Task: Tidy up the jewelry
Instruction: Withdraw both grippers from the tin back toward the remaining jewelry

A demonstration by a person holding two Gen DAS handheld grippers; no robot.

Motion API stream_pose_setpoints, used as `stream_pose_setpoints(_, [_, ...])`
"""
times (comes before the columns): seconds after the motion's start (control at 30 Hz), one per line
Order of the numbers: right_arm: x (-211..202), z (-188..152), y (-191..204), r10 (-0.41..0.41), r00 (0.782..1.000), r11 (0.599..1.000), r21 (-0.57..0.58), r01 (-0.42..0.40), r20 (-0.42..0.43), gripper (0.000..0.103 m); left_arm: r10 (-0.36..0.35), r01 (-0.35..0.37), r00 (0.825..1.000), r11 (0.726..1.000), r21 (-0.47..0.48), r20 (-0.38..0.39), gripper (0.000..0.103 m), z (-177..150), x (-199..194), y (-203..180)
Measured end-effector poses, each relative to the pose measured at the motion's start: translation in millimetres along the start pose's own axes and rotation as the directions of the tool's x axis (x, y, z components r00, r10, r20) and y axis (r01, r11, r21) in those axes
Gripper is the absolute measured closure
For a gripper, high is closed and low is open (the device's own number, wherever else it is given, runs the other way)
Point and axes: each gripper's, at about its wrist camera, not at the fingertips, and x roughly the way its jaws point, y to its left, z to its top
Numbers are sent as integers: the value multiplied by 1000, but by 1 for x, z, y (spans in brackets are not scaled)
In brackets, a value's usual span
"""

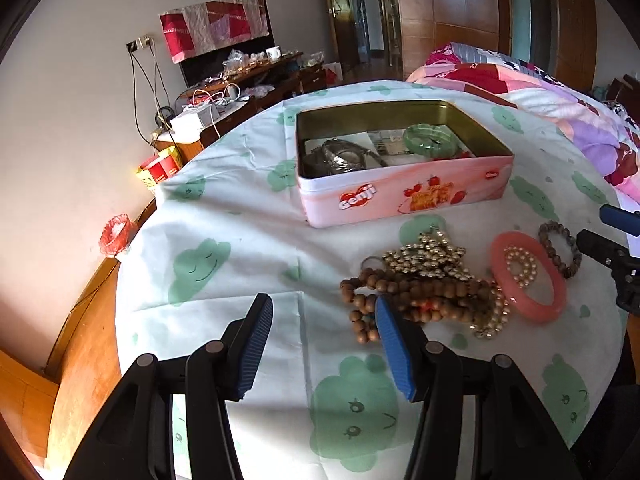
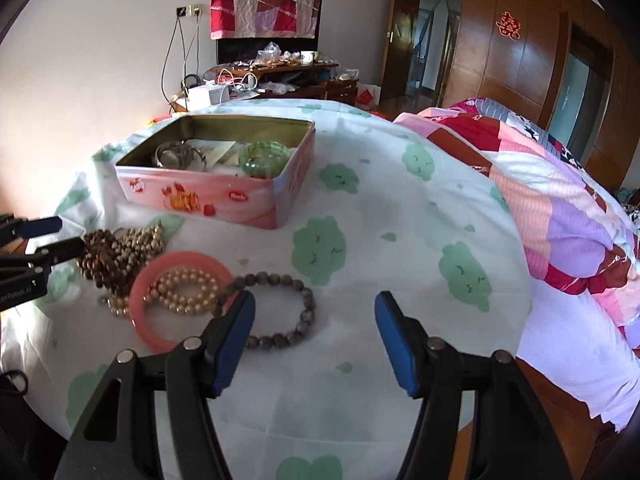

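Note:
A pink tin box stands open on the cloud-print cloth, holding a green bangle and a silver bracelet. In front of it lie a pile of wooden beads and metallic beads, a pink bangle around a pearl bracelet, and a dark bead bracelet. My left gripper is open just left of the wooden beads, its right pad at their edge. My right gripper is open above the dark bracelet, its left finger covering part of the loop. Neither holds anything.
The cloth covers a round wooden table; its edge shows at the left. A patchwork quilt lies on a bed to the right. A cluttered cabinet stands by the far wall.

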Motion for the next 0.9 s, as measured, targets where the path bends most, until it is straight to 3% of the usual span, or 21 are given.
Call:
stream_pose_setpoints(0.33, [6,-7,-3,10,1000,1000,13,-10,-10,39,-29,29,1000,1000,9,-13,48,0,13,-5])
stream_pose_setpoints(0.4, [8,-9,-3,15,1000,1000,17,-15,-16,39,-25,25,1000,1000,-11,-8,44,2,17,0])
stream_pose_setpoints(0.5, [10,-10,-2,15,1000,1000,17,-15,-22,39,21,-21,1000,1000,-16,-9,40,5,25,7])
stream_pose_setpoints(0.67, [10,-10,-1,12,1000,1000,20,-11,-21,39,19,-20,1000,999,-49,-6,38,9,32,23])
stream_pose_setpoints(0.8, [10,-11,-1,15,1000,1000,26,-14,-24,39,83,-83,996,996,-44,-12,38,8,44,35])
stream_pose_setpoints(0.9, [10,-11,-1,16,1000,1000,27,-16,-25,39,63,-66,998,992,-109,-28,38,11,41,46])
